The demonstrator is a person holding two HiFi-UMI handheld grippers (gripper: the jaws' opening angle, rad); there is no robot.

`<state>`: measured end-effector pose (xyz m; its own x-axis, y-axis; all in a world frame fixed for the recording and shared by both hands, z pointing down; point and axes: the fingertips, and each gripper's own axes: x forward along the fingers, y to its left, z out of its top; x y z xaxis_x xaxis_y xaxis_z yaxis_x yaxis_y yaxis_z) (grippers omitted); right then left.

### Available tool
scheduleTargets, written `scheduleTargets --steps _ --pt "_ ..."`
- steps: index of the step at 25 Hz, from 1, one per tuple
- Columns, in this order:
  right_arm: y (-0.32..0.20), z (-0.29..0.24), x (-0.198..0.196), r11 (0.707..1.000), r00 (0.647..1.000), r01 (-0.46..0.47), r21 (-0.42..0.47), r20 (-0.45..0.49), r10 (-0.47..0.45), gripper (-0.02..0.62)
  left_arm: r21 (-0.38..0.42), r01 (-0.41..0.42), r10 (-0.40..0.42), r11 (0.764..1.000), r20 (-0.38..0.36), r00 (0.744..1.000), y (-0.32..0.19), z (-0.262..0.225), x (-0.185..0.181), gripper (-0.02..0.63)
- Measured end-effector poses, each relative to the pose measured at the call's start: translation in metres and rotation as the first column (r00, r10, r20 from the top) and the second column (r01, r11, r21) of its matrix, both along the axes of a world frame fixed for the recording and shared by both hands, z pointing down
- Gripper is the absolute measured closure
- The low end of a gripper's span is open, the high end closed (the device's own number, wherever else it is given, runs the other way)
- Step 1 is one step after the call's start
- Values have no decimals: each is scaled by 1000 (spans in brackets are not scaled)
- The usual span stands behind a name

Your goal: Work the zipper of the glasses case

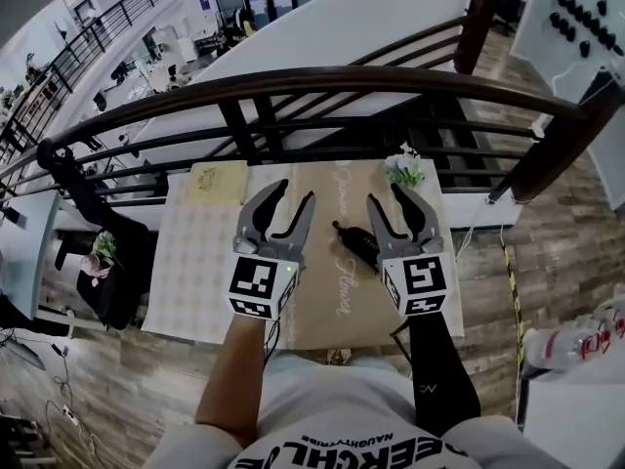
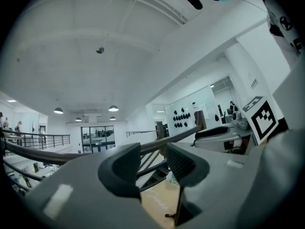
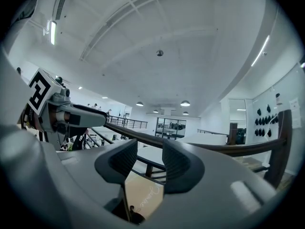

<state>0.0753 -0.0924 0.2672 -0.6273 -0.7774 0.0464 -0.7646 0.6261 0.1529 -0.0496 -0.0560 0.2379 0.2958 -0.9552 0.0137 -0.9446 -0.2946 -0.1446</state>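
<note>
A black glasses case (image 1: 356, 243) lies on the brown paper table cover (image 1: 322, 296), a thin strap trailing from its left end. Both grippers hover above the table and point away from me toward the railing. My left gripper (image 1: 293, 195) is to the left of the case, open, with nothing between its fingers. My right gripper (image 1: 387, 195) is over the case's right end, also open and empty. In the left gripper view the jaws (image 2: 153, 162) frame only the railing and paper. A dark bit of the case (image 3: 131, 217) peeks below the jaws (image 3: 150, 160) in the right gripper view.
A dark wooden railing (image 1: 293, 84) curves across just beyond the table. A chequered cloth (image 1: 190, 262) covers the table's left part, with a yellowish mat (image 1: 217, 182) at its far end. A small flower plant (image 1: 405, 170) stands at the far right. Bottles (image 1: 576, 345) lie right of the table.
</note>
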Motion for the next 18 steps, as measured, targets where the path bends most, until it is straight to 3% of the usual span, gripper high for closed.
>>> scheduleTargets --steps 15,18 --pt "3 -1 -8 999 999 32 8 -7 -32 399 13 5 -5 1000 5 1000 2 -3 -2 440" --pt "5 1 -7 999 999 44 4 -14 -44 426 15 3 -4 1000 11 1000 3 -4 0 442"
